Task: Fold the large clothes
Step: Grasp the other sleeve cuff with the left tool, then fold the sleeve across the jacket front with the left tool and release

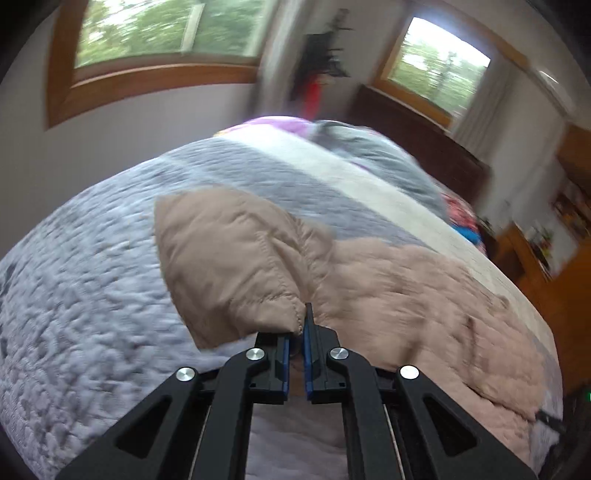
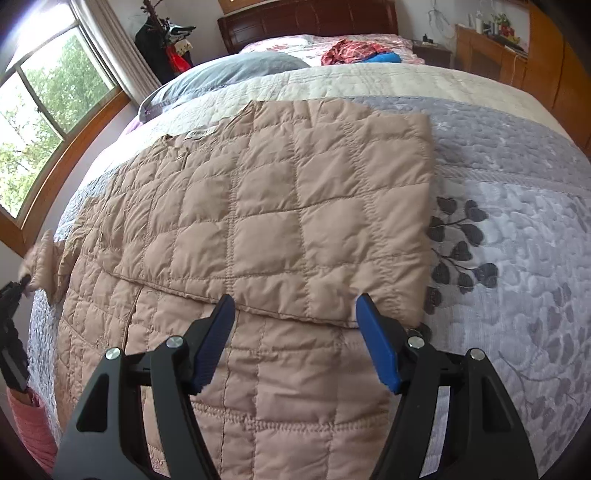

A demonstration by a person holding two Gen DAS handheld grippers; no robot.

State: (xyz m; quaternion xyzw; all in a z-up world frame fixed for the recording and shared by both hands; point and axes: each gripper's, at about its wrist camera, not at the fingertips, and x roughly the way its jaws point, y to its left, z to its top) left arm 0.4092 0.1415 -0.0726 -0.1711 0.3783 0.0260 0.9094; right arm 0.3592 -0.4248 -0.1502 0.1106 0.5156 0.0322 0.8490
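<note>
A beige quilted jacket [image 2: 280, 206] lies spread on the bed, its right side folded over onto the body. In the left wrist view my left gripper [image 1: 300, 325] is shut on the cuff end of the jacket's sleeve [image 1: 236, 258], which is lifted off the grey bedspread [image 1: 74, 280]. The same gripper [image 2: 14, 291] shows at the far left edge of the right wrist view, holding the sleeve [image 2: 46, 258]. My right gripper [image 2: 295, 310] hangs open just above the folded panel's near edge, nothing between its blue fingers [image 2: 376, 343].
The grey quilted bedspread [image 2: 517, 236] has a dark leaf pattern [image 2: 458, 251] right of the jacket. Pillows and red and blue clothes [image 2: 354, 51] lie by the wooden headboard [image 2: 306, 20]. Windows are on the left, wooden cabinets [image 2: 491, 51] on the right. A pink sleeve [image 2: 29, 417] shows low left.
</note>
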